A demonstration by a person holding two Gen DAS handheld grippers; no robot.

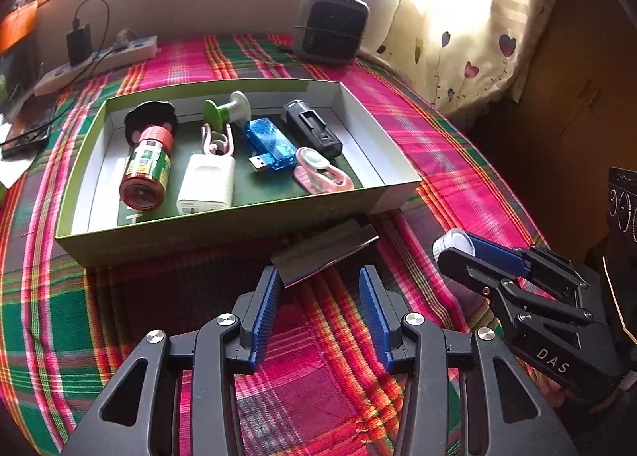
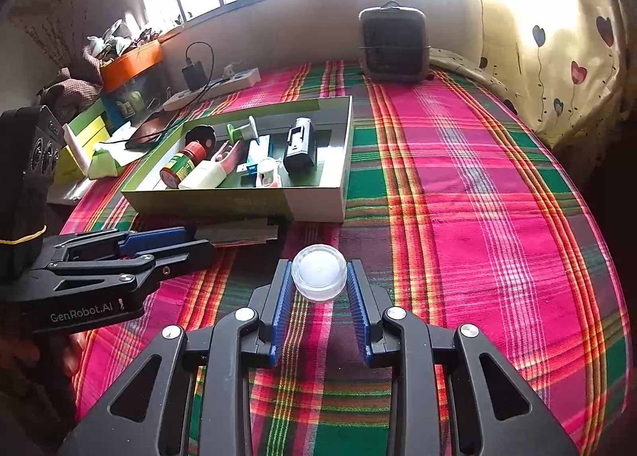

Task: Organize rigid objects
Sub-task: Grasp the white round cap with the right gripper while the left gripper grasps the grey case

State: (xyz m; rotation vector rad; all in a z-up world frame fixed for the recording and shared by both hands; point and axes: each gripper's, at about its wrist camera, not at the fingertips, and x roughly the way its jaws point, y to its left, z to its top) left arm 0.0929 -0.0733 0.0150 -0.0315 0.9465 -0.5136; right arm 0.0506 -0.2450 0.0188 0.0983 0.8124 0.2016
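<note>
Two grippers yours, right gripper (image 2: pixel 318 277) clamping a clear round jar (image 2: pixel 318 271), left gripper (image 1: pixel 318 289) wide, dark flat bar (image 1: pixel 326 253) touching its finger, box (image 1: pixel 239 235) just beyond.

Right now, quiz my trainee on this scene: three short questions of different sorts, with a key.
1. True or false: the right tool holds a small clear round jar.
2. Multiple choice: the dark flat bar in front of the left tool lies A) inside the box, B) on the plaid cloth just outside the box's near wall, C) on the power strip.
3. Fill in: in the box, the blue translucent USB device lies between the white charger and the ____ clip-like device.

Key: 1 true; 2 B; 3 black.
</note>
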